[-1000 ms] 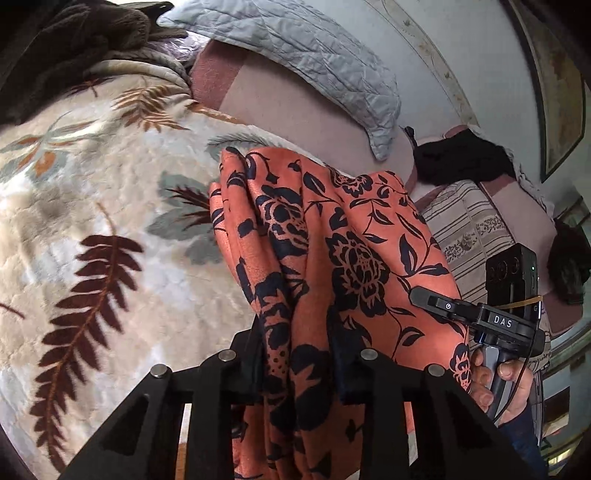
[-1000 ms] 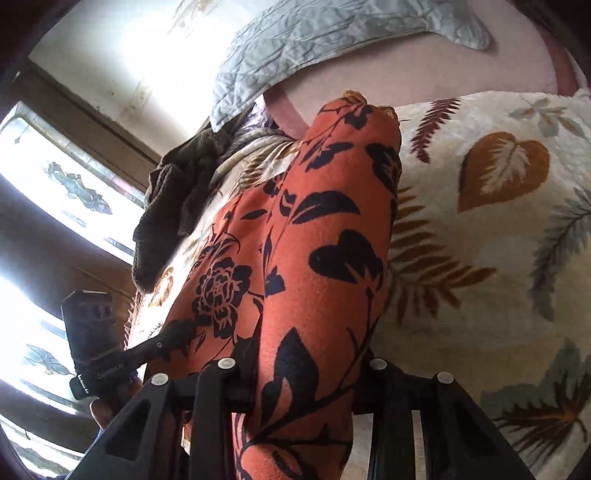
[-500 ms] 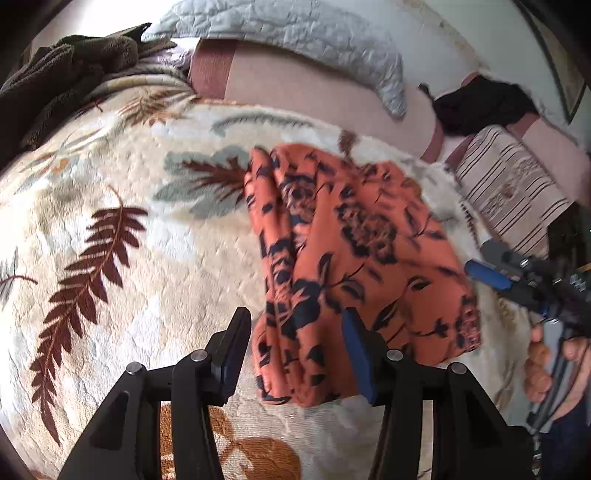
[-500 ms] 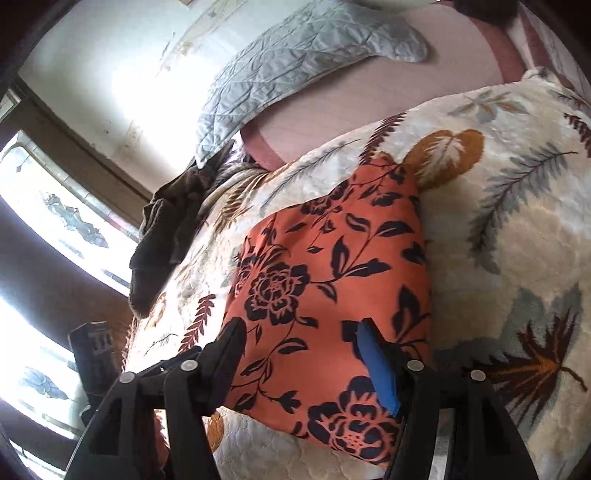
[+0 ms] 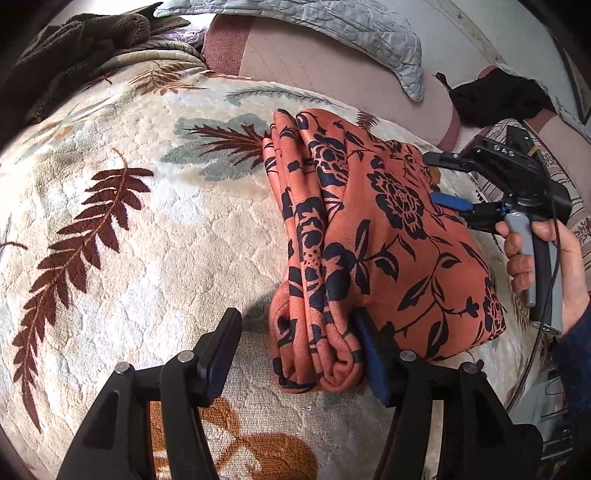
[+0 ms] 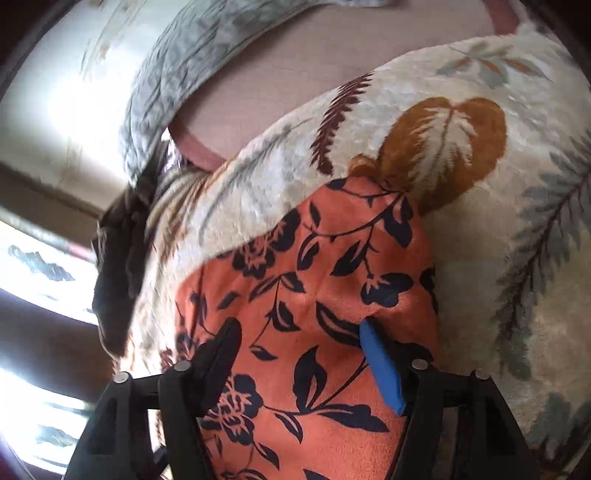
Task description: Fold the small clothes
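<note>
An orange garment with a dark navy flower print (image 5: 373,236) lies folded into a thick bundle on a cream leaf-patterned blanket (image 5: 140,236). My left gripper (image 5: 299,354) is open at the bundle's near end; the rolled fold edge lies between its fingers, the right pad touching the cloth. My right gripper (image 6: 299,354) is open low over the garment (image 6: 314,280), fingers spread above the cloth. In the left wrist view the right gripper (image 5: 458,184) is at the garment's far right edge, held by a hand.
A grey quilted pillow (image 5: 325,26) and a pink headboard cushion (image 5: 314,62) lie at the back. Dark clothing (image 5: 66,59) is piled at the back left, a black item (image 5: 498,96) at the back right. A bright window (image 6: 33,280) is left of the bed.
Both grippers let go of the garment and opened; it dropped from hanging onto the blanket as a folded bundle. The left gripper moved in to its near end, the right moved low over it.
</note>
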`<state>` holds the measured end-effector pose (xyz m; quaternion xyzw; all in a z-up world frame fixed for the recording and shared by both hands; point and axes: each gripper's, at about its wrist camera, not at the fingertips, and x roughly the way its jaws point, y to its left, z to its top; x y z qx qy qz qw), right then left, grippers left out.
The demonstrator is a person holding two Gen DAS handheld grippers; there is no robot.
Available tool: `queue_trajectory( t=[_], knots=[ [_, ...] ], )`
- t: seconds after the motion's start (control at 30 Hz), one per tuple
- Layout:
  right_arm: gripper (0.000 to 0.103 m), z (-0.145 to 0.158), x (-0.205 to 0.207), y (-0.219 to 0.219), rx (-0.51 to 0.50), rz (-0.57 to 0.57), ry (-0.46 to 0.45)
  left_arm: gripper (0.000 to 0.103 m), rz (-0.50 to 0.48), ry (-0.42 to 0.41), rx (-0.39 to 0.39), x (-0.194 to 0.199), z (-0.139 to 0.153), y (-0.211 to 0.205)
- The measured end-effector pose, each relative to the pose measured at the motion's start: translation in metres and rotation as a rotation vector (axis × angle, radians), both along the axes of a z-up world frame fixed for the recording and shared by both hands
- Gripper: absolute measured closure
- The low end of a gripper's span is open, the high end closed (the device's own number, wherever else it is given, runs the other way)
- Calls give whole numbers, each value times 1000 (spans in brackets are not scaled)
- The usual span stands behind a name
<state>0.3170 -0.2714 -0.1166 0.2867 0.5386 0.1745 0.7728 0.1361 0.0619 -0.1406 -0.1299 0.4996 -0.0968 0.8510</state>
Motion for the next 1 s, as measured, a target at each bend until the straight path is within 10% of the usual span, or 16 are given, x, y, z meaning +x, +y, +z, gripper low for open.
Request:
queue_trajectory(
  t=[0.13,0.3,0.5,0.73,1.0],
  knots=[
    [30,39,-48,9,40,45,-100,41,7,-35,14,-10,12,5],
    [32,13,-89,13,-113,111,-41,41,43,-46,5,-29,29,10],
    [27,80,-172,36,-226,125,-237,37,94,-124,82,-68,61,7],
    [26,85,-293,42,-478,105,-283,30,150,-154,199,-123,86,-9],
    [18,107,-332,45,-541,85,-333,19,134,-246,288,-168,122,-40]
  ],
)
